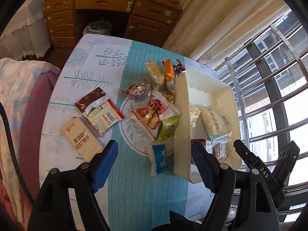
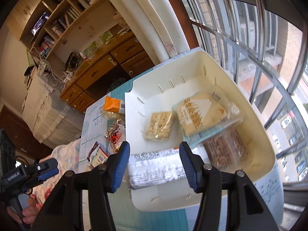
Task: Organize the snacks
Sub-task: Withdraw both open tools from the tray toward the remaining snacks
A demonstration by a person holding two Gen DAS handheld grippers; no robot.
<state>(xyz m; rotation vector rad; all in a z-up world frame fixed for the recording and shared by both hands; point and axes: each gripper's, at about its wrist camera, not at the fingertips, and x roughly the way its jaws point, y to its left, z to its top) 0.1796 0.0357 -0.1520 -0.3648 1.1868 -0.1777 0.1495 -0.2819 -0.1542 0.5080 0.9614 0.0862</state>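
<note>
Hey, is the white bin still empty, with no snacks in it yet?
No. The right wrist view shows the white bin already holding a square noodle block and a cream bread packet.

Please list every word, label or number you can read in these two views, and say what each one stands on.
"奇亚籽 苏打饼干": beige packet on the table.
"DAS": right gripper, on its body, left wrist view.
"GenRobot.AI": left gripper, on its body, right wrist view.
Red-and-white packet: large brush characters, not clear enough to quote.
Cream packet in the bin: characters distorted.
Barcode packet, green packet, silver packet: print too small or blurred.
</note>
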